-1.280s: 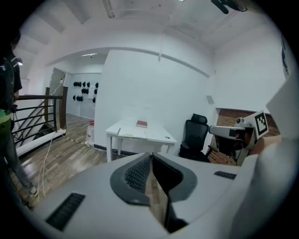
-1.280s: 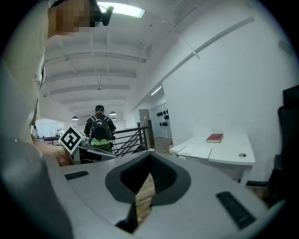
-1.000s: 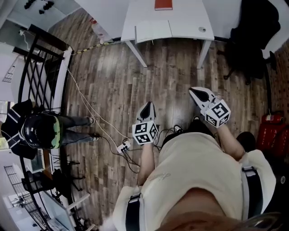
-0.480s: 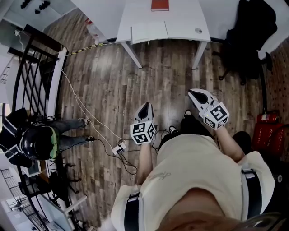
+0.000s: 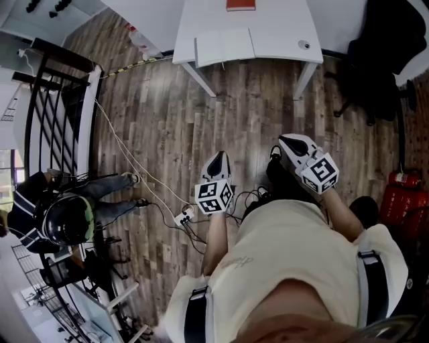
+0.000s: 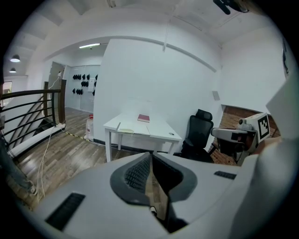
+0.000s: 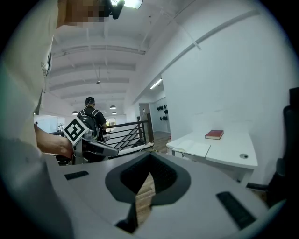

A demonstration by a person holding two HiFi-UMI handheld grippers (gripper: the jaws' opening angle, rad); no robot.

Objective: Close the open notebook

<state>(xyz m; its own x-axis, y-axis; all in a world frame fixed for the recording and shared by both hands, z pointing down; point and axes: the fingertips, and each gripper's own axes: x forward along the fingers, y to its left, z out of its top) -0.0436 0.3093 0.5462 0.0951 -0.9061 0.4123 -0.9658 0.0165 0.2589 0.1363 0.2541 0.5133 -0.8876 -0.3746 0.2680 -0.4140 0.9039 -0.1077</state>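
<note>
Nothing done yet: the notebook is untouched.
The open notebook (image 5: 224,47) lies at the surface's (image 5: 281,30) near-left edge, well apart from the left gripper (image 5: 218,158) and right gripper (image 5: 289,139), whose jaws are pressed together, empty.

Both forearms reach forward, held low in front of the torso. The left hand-held gripper (image 5: 218,161) points straight ahead, jaws pressed together on nothing. The right hand-held gripper (image 5: 289,141) angles forward-left, its jaws likewise together, empty.

White table (image 5: 281,30), red book (image 5: 240,5) on it, black office chair (image 5: 375,67), black railing (image 5: 50,114), floor cables (image 5: 182,216).
</note>
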